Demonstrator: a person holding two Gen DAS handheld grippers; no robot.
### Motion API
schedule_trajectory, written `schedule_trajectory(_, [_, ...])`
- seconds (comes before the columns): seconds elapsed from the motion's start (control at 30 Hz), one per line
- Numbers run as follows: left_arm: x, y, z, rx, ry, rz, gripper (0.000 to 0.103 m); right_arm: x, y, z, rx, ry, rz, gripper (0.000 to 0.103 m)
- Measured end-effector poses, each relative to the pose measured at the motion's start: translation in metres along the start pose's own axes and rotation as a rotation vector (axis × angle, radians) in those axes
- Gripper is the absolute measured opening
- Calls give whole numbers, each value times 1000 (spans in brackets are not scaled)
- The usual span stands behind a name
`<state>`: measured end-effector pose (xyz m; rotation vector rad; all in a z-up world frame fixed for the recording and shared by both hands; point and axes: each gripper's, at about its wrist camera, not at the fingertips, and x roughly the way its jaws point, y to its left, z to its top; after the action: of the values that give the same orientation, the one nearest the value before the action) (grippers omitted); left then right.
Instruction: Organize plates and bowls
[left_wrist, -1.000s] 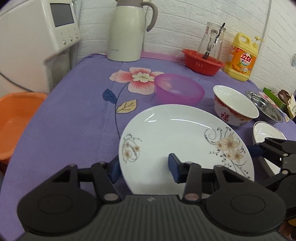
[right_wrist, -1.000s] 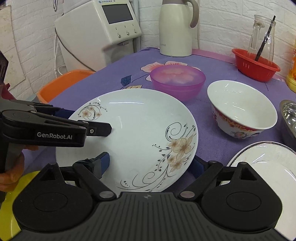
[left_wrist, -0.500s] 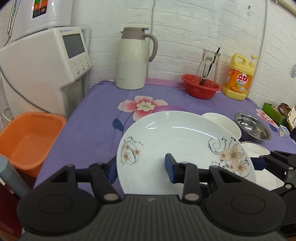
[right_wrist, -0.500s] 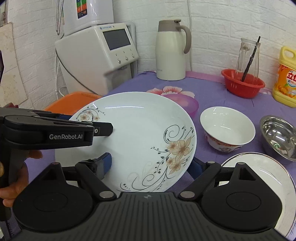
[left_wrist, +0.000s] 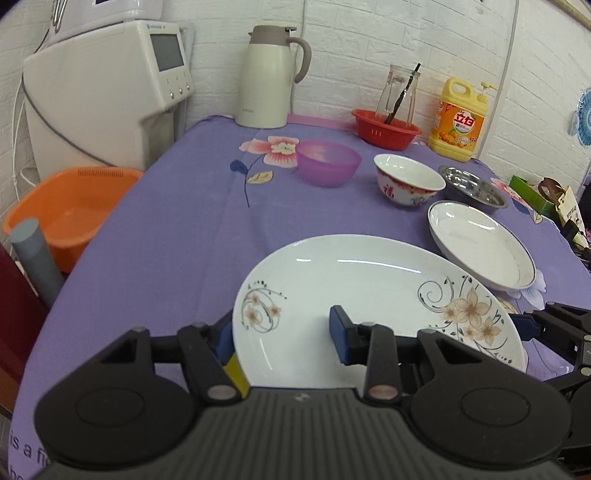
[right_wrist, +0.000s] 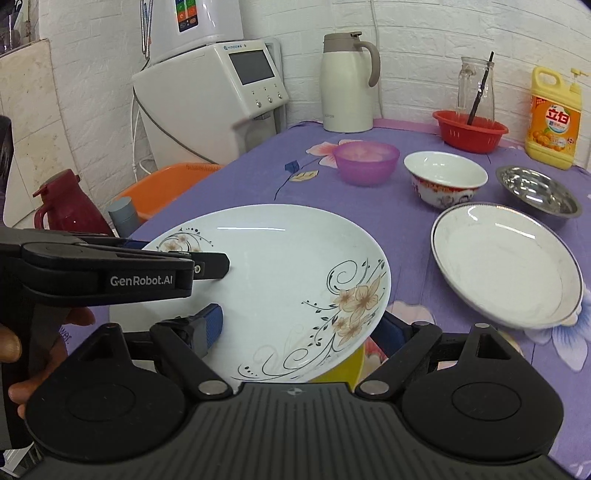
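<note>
Left gripper (left_wrist: 282, 334) clamped on the near left rim of the flowered plate (left_wrist: 369, 295); right gripper (right_wrist: 299, 325) straddling its near right rim, apparently gripping, contact hidden under the plate. Plate held level above the purple tablecloth (left_wrist: 177, 221). Plain white plate (right_wrist: 506, 266) just to the right and slightly farther, nearer the right gripper: likely stacking spot. Readable: "GenRobot.AI" on the left gripper's side, "立白" on the yellow detergent bottle (right_wrist: 554, 118).
</note>
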<state>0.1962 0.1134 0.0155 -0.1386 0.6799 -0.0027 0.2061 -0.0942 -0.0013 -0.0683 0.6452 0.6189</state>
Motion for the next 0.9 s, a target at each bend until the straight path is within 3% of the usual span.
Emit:
schedule_trajectory(0.13, [1,2,-17,-11,9,5,36,-1,8,-16,1,8,-11,103])
schedule_trajectory(0.33, [7,15,-26,-78,2,-51,37,2,13,-24,-37,-13,-42,103])
schedule_trajectory(0.4, [6,13,-27,-59,-9,-47,41,3,11,-26,-39,-19,-47,103])
schedule_trajectory(0.53, [-3,6,-24,-17,-65,-40,69,3,8,-29,-33,-20,-42,103])
schedule_trajectory(0.57, [-6,5,-23,-5,-82,-33,72,3,7,-29,-25,-16,-41,103])
schedule_trajectory(0.7, [-19,4,-18,22,-124,-12,74,2,-3,-33,24,-17,-35,103])
schedule_trajectory(0.9, [-22,-2,-3,-13,-133,-61,74,-18,-20,-29,103,-92,-31,103])
